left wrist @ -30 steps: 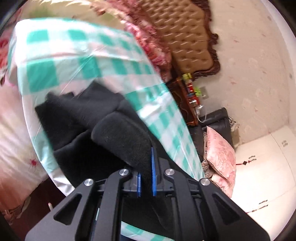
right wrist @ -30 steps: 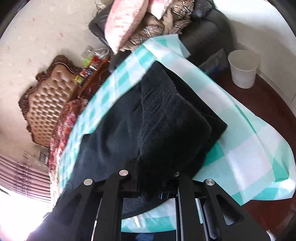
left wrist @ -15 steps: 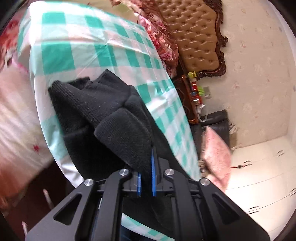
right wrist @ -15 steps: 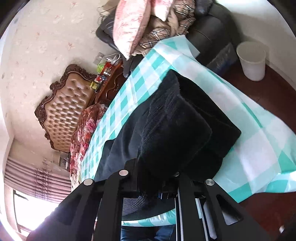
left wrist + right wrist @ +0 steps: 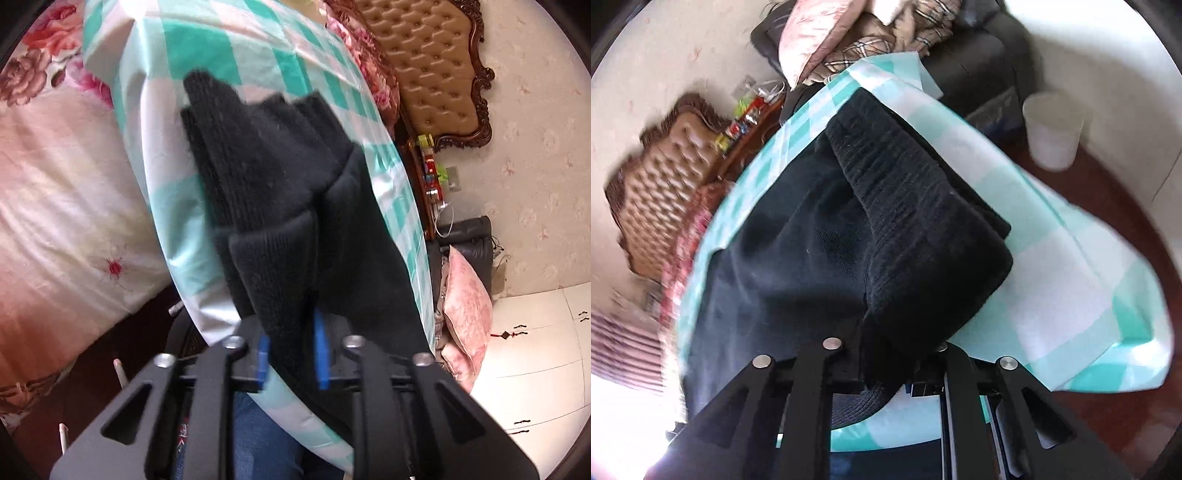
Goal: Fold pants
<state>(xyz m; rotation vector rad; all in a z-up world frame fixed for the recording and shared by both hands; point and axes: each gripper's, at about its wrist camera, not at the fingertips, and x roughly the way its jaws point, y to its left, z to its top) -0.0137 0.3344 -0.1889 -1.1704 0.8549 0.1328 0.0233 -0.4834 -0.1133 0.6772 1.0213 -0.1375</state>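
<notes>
The black knit pants [image 5: 280, 177] lie on a table under a green-and-white checked cloth [image 5: 207, 48]. My left gripper [image 5: 290, 356] has a thick fold of the pants between its blue pads, with the jaws a little apart around the cloth. In the right wrist view the pants [image 5: 820, 236] spread across the cloth [image 5: 1067, 280], and my right gripper [image 5: 886, 369] is shut on a bunched ribbed end of them; the fabric hides its fingertips.
A floral bedspread [image 5: 55, 192] lies left of the table. A brown tufted headboard [image 5: 436, 70] and a dark sofa with pink cushions [image 5: 465, 291] stand behind. A white bin [image 5: 1052, 129] stands on the dark floor at the right.
Both grippers have swung while holding the pants. The left jaws have spread a little around a thicker fold. The folded end now lies further over the lower layer.
</notes>
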